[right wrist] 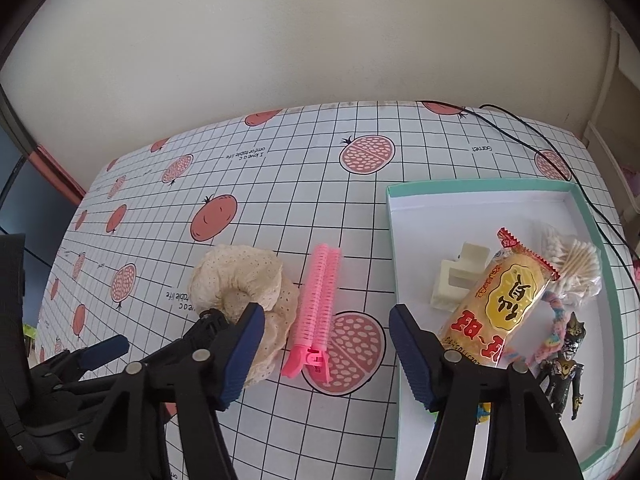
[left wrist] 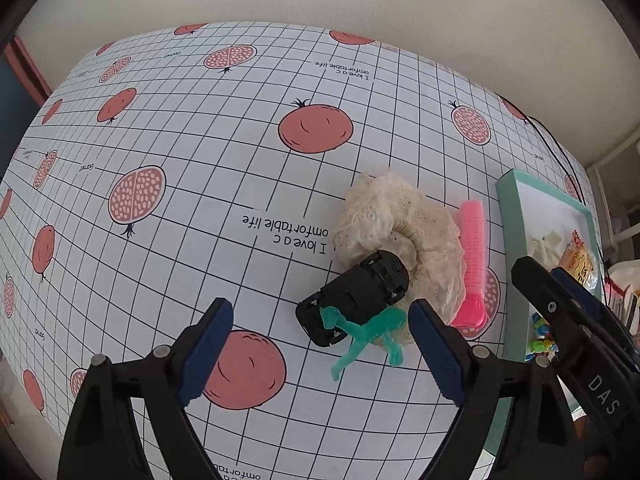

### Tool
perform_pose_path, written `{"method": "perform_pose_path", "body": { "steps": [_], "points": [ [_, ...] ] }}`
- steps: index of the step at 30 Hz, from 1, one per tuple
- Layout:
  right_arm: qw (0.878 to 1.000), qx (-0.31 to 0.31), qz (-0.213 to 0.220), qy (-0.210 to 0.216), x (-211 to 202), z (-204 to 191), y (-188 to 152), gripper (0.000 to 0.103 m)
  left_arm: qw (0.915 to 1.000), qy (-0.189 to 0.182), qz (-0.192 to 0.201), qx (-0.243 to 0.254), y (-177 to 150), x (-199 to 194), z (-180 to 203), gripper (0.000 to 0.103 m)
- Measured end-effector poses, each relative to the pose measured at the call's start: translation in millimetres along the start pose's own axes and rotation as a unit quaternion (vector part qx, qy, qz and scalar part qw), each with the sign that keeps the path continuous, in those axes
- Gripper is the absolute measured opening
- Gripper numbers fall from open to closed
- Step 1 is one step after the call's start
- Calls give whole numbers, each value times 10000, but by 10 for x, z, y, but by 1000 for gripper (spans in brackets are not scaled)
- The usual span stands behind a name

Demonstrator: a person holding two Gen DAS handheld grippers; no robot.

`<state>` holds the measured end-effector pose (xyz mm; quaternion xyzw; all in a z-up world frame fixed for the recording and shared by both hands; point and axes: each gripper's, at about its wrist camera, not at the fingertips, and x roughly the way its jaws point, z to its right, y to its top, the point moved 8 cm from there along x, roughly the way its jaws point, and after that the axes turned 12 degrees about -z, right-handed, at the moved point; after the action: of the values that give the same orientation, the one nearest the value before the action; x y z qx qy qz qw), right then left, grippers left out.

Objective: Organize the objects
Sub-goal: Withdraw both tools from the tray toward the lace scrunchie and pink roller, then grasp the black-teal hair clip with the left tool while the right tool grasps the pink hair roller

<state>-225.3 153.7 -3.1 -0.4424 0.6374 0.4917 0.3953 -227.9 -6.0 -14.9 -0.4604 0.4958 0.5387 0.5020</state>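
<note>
Grid-print tablecloth (left wrist: 200,128) w/ pomegranate pics, plain wall behind, black cable (right wrist: 532,132) along the far right edge. Teal-rimmed box (right wrist: 588,216) sits on the right; already holds a snack pack (right wrist: 500,304), cotton swabs (right wrist: 576,264), white clip (right wrist: 456,280), dark figurine (right wrist: 564,368), braided band (right wrist: 554,320).

Loose items, still outside the box: cream lace scrunchie (left wrist: 396,216), pink hair roller clip (right wrist: 320,300), black toy car (left wrist: 356,296), green plastic figure (left wrist: 360,336).

Left gripper (left wrist: 320,344): jaws spread wide, nothing held, hovering above car + green figure. Right gripper (right wrist: 326,360): also spread, empty, lined up over the pink clip's hinge end.

Likely step: right picks the pink clip, drops it in the box just beside. Tip: clip's long axis runs near-to-far, roughly parallel to the box's left wall, hinge end toward the camera, barrel end away. Close across the narrow width, mid-body rather than at the hinge, so it won't pivot. Go straight down; scrunchie is just beside on the left, possibly touching, so don't snag the lace.

Car's long axis is diagonal, far end resting on the scrunchie, near end over the green figure. Left shld take the car first, gripping across its width.
</note>
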Motion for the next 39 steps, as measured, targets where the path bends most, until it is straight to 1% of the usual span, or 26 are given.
{"method": "perform_pose_path", "body": {
  "steps": [6,7,8,12,14,19,22,25,27,30,34,37,39],
  "points": [
    [9999,20,-137,23,93,19,-32,58,9999,37,-112,119,-30,74,71,87],
    [9999,8,-158,2,108,16,-40,57,9998,23,-140,128,-37,85,77,83],
    [9998,2,-177,-5,122,15,-46,54,9998,7,-170,137,-41,96,84,76],
    [9996,8,-272,6,183,15,-75,50,9995,11,-249,188,-60,130,111,74],
    [9995,-12,-324,-12,220,13,-91,49,9993,-7,-292,225,-76,146,127,67],
    [9990,-31,-441,-41,305,14,-127,47,9989,-54,-395,251,-100,193,140,57],
    [9986,-44,-521,-34,358,7,-153,46,9988,-46,-390,275,-104,190,143,55],
    [9981,-86,-600,-51,414,-16,-181,46,9987,-58,-386,323,-109,183,161,51],
    [9978,-117,-643,-65,446,-31,-200,43,9986,-37,-382,353,-112,183,167,50],
    [9980,-101,-625,-53,443,-40,-200,43,9985,-29,-379,396,-115,182,176,49],
    [9979,14,-641,68,445,-38,-200,43,9984,-36,-386,410,-115,179,177,48],
    [9977,28,-651,166,444,-61,-199,42,9983,-29,-382,431,-115,174,182,45],
    [9977,66,-640,228,434,-69,-192,41,9984,-43,-381,420,-110,176,181,44]
  ]
}}
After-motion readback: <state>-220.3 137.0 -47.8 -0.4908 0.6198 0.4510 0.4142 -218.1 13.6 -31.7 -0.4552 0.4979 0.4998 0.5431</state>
